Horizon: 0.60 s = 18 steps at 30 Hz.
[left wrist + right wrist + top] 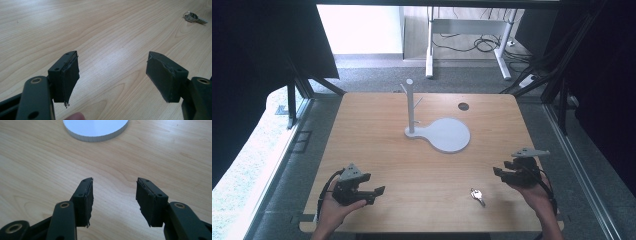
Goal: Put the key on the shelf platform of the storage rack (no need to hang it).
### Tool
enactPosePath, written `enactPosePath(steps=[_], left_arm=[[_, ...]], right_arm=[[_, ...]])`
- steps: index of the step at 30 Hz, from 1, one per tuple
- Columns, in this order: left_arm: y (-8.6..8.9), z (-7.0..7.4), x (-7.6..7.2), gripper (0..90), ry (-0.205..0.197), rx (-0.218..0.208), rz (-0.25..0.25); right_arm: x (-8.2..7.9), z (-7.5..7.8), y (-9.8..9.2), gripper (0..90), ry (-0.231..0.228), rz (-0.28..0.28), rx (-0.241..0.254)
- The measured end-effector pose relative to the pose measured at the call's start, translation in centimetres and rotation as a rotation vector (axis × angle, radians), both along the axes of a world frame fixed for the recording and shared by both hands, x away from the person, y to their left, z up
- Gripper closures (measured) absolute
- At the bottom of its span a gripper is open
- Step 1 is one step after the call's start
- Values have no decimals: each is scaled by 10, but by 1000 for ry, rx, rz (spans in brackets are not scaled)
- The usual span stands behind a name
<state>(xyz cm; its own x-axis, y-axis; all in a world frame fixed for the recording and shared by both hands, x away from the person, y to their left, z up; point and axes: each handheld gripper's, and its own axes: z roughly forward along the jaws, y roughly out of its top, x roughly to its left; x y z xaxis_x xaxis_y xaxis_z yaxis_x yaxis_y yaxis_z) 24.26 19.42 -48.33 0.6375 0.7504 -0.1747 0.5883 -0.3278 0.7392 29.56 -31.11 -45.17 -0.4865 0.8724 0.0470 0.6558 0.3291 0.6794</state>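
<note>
A small silver key (477,195) on a ring lies near the table's front edge, right of centre; the left gripper view has the key (195,18) at its top right. A grey stand (411,107) with a post and short pegs rises from a round grey base (449,135) at the table's middle. My left gripper (379,192) is held low at the front left, jaws wide apart over bare wood, open with nothing between them (112,77). My right gripper (499,172) hovers at the front right, open and empty (113,202), pointing toward the round base (96,130).
The wooden table (382,150) has a small dark round hole (463,106) at the back right. Beyond the far edge stands a white desk frame (467,30) with cables on the floor. Dark frame struts flank both sides.
</note>
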Motion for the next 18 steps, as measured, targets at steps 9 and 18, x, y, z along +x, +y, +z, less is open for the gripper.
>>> enactPosePath(steps=[9, 18], left_arm=[[0, 0, 1, 267, 4, 0, 3], [0, -1, 1, 267, 1, 1, 4]], right_arm=[[-3, -1, 4, 511, 59, 56, -10], [-2, -1, 18, 514, 75, 108, -42]])
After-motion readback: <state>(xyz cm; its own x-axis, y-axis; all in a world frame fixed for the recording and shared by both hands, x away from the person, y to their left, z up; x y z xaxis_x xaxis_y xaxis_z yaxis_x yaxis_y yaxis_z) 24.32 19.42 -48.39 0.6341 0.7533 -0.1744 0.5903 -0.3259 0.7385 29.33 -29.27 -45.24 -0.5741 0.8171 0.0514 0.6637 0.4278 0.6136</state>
